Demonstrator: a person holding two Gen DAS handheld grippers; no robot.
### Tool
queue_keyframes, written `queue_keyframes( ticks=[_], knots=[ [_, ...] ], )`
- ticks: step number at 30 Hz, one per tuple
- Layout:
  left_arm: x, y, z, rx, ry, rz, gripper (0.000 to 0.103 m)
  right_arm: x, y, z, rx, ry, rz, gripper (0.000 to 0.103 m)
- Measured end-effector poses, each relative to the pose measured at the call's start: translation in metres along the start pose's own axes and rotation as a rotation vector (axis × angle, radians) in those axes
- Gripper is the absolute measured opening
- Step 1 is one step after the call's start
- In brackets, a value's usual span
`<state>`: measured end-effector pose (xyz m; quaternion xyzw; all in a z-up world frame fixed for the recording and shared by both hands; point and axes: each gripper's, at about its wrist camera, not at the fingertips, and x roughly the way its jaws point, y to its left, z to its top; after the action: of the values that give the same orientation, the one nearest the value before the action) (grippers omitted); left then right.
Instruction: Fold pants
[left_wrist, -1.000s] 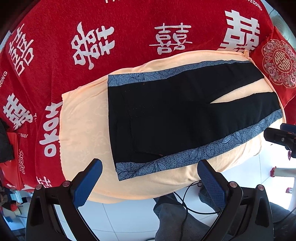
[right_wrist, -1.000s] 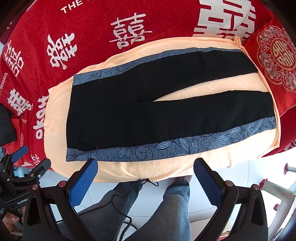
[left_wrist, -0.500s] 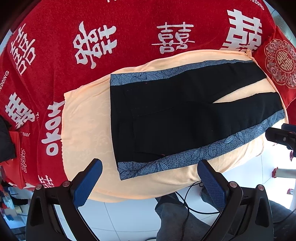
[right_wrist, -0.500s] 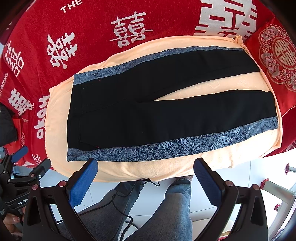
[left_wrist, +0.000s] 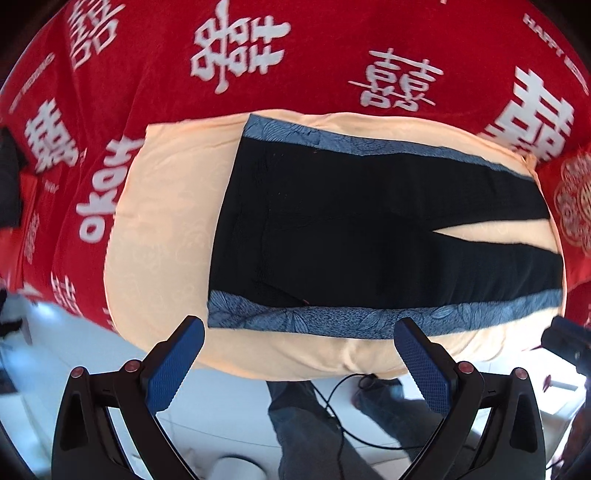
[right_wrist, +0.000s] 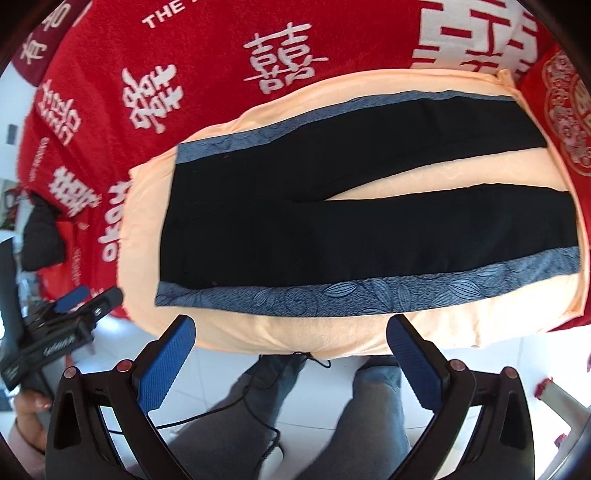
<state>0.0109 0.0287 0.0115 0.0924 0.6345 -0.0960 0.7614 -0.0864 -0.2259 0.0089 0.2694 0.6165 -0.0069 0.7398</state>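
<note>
Both of your grippers have dropped closer to the pants than a second ago, and the garment now fills more of each view. Nearest to you, your left gripper (left_wrist: 299, 332) hangs with its blue-padded jaws spread wide and empty, just off the near edge of the peach sheet (left_wrist: 162, 236). Your right gripper (right_wrist: 291, 330) is the same: jaws wide apart, holding nothing, poised off the sheet's near edge. Below them you can see your legs in grey trousers (right_wrist: 380, 417), a thin black cable (right_wrist: 255, 398) and white floor tiles (left_wrist: 92, 350).

Beyond the jaws, the pants (right_wrist: 332, 221) lie flat on the peach sheet, unfolded. They are black with a blue patterned stripe (right_wrist: 369, 295) down each outer side. The waistband points to the sheet's left edge; the two legs run toward its right edge, slightly parted in a narrow V. The near stripe lies just beyond the tips of both grippers, not touching them.

Farthest away, the sheet rests on a red blanket (left_wrist: 155, 55) printed with large white characters, which spreads to the far edge and both sides.
</note>
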Motion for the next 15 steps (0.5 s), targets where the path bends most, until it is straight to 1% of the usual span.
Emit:
queue_keyframes(
  ticks=[3,6,8,10,11,12,14,15],
  knots=[
    [0.016,0.001,-0.013,-0.082,0.019,0.005,0.103,0.013,-0.010,-0.003,-0.030,0.031,0.047,0.103],
    [0.035,0.009,-0.024,-0.142,0.051,0.000,0.103,0.038,-0.021,-0.009,0.005,0.078,0.108,0.103],
    [0.054,0.018,-0.031,-0.171,0.063,-0.022,0.103,0.062,-0.029,-0.016,0.064,0.097,0.202,0.103],
    [0.079,0.029,-0.036,-0.188,0.068,-0.044,0.103,0.084,-0.033,-0.024,0.111,0.107,0.275,0.103],
    [0.099,0.037,-0.039,-0.202,0.080,-0.053,0.103,0.099,-0.037,-0.029,0.141,0.105,0.319,0.103],
    [0.114,0.043,-0.042,-0.217,0.096,-0.063,0.103,0.112,-0.042,-0.033,0.167,0.103,0.347,0.103],
    [0.135,0.053,-0.045,-0.252,0.103,-0.094,0.103,0.146,-0.054,-0.044,0.246,0.106,0.424,0.103],
    [0.146,0.060,-0.048,-0.273,0.104,-0.105,0.103,0.161,-0.059,-0.049,0.279,0.114,0.450,0.100]
  ],
)
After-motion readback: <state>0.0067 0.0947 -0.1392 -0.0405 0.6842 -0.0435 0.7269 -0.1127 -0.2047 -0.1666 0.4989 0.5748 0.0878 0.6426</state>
